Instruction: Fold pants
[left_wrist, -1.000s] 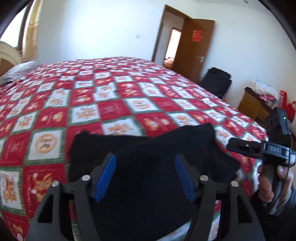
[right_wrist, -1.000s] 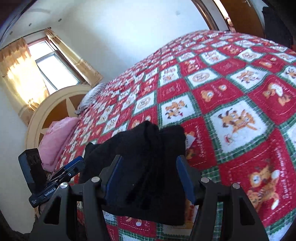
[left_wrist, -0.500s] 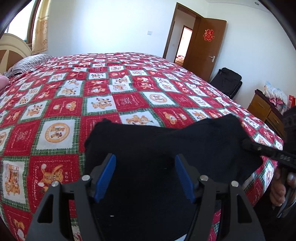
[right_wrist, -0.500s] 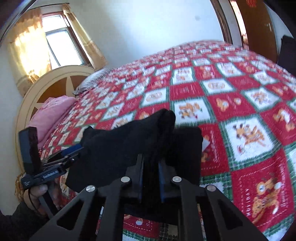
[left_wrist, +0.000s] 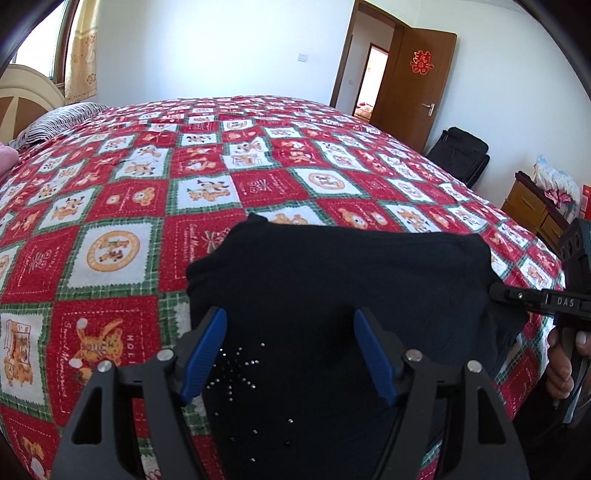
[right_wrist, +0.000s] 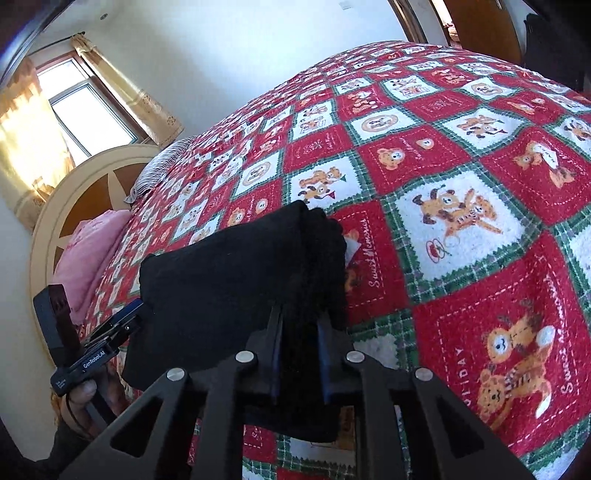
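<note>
The black pants (left_wrist: 343, 280) lie folded near the front edge of a bed with a red, white and green patchwork quilt (left_wrist: 207, 173). My left gripper (left_wrist: 290, 350) is open, its blue pads on either side of the near part of the pants. My right gripper (right_wrist: 298, 334) is shut on the thick folded edge of the pants (right_wrist: 236, 269) at the right end. It also shows at the right of the left wrist view (left_wrist: 496, 290). The left gripper shows at the lower left of the right wrist view (right_wrist: 129, 314).
A striped pillow (left_wrist: 62, 118) and a pink bundle (right_wrist: 88, 251) lie by the headboard (right_wrist: 92, 184). A black bag (left_wrist: 461, 151) and a wooden dresser (left_wrist: 532, 210) stand beyond the bed's right side, near an open door (left_wrist: 417, 77).
My right gripper went from open to shut on the folded edge of the pants. The pants have spread flatter and wider on the quilt. My left gripper stays open.
</note>
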